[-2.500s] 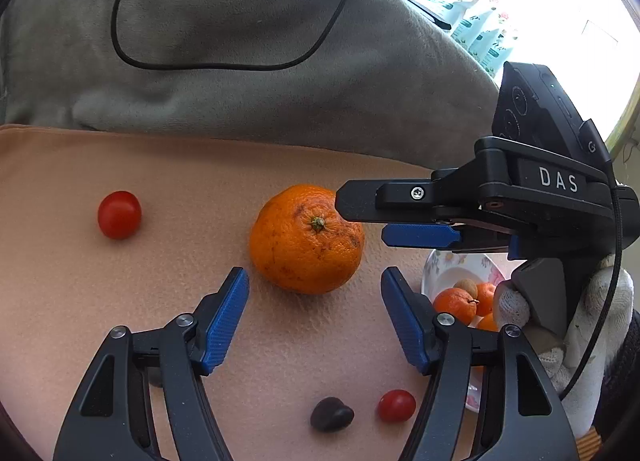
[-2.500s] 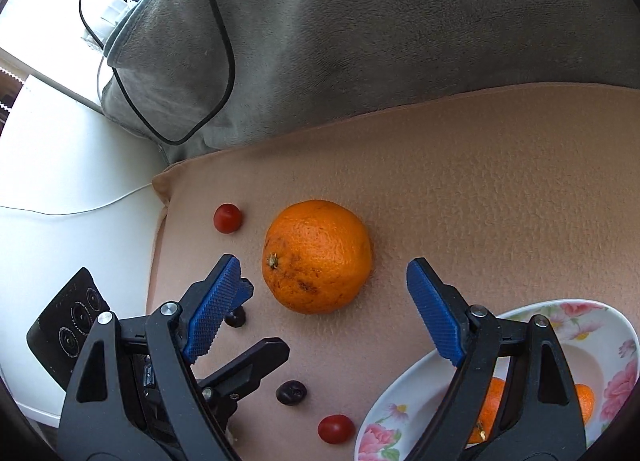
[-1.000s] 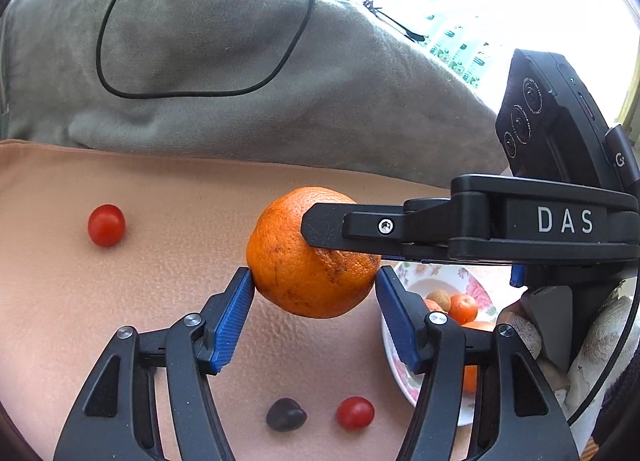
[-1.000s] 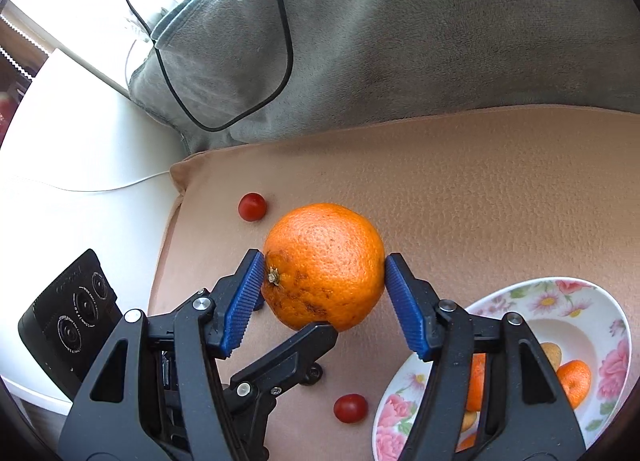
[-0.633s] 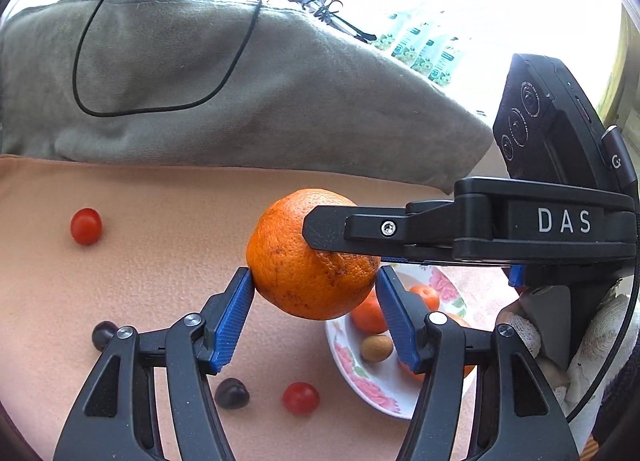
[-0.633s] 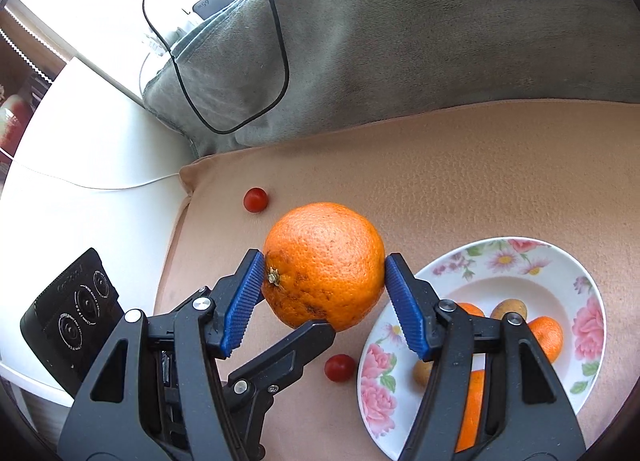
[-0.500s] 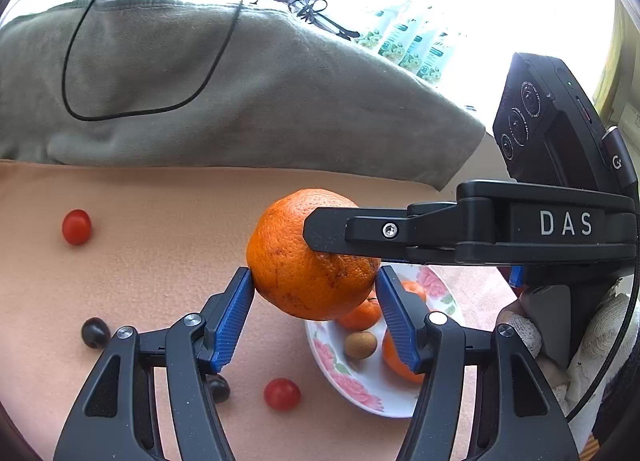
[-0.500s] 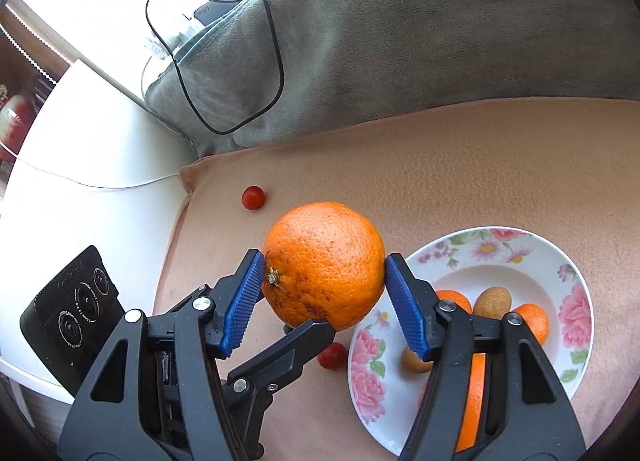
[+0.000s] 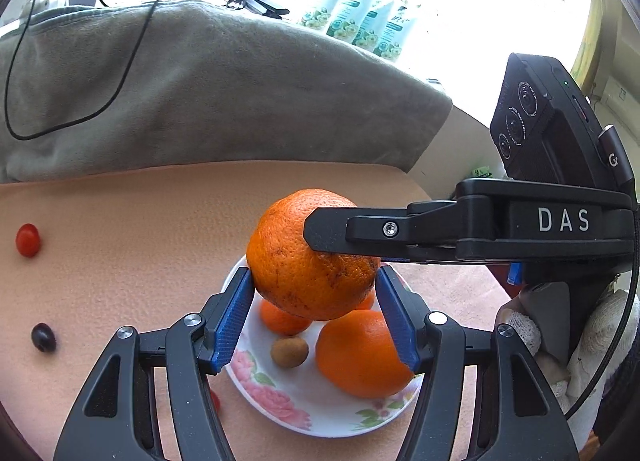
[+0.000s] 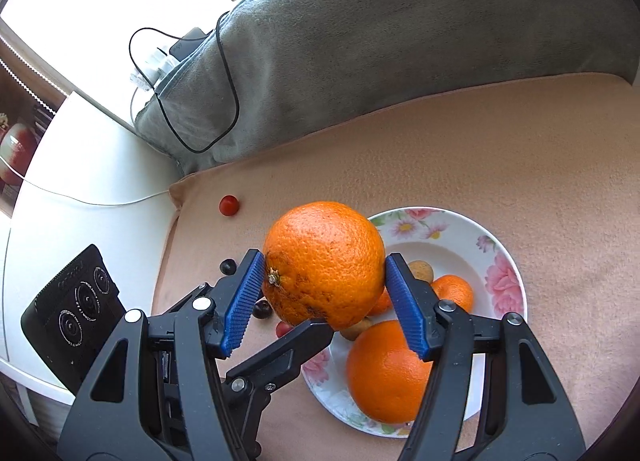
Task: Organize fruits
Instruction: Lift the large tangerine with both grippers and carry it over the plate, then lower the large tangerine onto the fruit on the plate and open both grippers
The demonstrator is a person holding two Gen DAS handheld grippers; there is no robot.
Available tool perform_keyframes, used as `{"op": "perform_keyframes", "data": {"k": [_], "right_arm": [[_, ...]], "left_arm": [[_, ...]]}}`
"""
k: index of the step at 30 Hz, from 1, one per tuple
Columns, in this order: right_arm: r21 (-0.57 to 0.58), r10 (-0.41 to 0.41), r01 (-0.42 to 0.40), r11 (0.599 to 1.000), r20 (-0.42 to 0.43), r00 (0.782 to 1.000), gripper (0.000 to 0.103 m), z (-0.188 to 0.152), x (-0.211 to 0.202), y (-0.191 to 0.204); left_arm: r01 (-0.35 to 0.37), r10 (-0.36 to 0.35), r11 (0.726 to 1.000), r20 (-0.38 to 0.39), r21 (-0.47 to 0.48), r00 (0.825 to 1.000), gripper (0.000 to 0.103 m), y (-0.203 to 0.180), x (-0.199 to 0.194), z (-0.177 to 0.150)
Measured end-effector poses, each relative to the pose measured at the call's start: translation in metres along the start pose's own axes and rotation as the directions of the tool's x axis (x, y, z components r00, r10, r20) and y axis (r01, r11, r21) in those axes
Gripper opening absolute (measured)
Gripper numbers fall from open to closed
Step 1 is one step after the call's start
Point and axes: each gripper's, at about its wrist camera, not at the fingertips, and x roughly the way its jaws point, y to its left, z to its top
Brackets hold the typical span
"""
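Both the left gripper [image 9: 314,315] and the right gripper [image 10: 324,301] clamp one large orange [image 9: 310,261], held above the near-left part of the floral plate [image 10: 496,257] of fruit

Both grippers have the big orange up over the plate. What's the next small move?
Probably lower it onto the bare side of the plate before opening either gripper. The big orange hangs over the plate's edge, clamped by both the left gripper and right gripper, with another orange and small fruit below it.
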Motion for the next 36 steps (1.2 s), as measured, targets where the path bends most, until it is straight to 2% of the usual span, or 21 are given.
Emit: {"op": "perform_keyframes", "data": {"k": [6,21,29,36], "right_arm": [[0.046,0.006,-0.006,0.999,0.000,1.000,0.065,0.000,-0.007,-0.023],[0.094,0.007,-0.006,0.996,-0.005,1.000,0.065,-0.002,-0.008,-0.047],[0.050,-0.039,0.039,0.998,0.004,0.999,0.063,0.001,-0.003,-0.047],[0.034,-0.069,0.068,0.997,0.025,0.997,0.063,0.010,-0.001,-0.049]], "left_arm": [[0.004,-0.003,1.000,-0.029,0.023,1.000,0.063,-0.012,0.014,0.000],[0.006,-0.001,0.998,-0.078,0.056,0.997,0.063,-0.025,0.030,-0.004],[0.010,-0.002,0.995,-0.079,0.096,0.997,0.062,-0.035,0.037,-0.001],[-0.003,0.007,0.998,-0.071,0.063,0.997,0.062,-0.025,0.033,-0.004]]}}
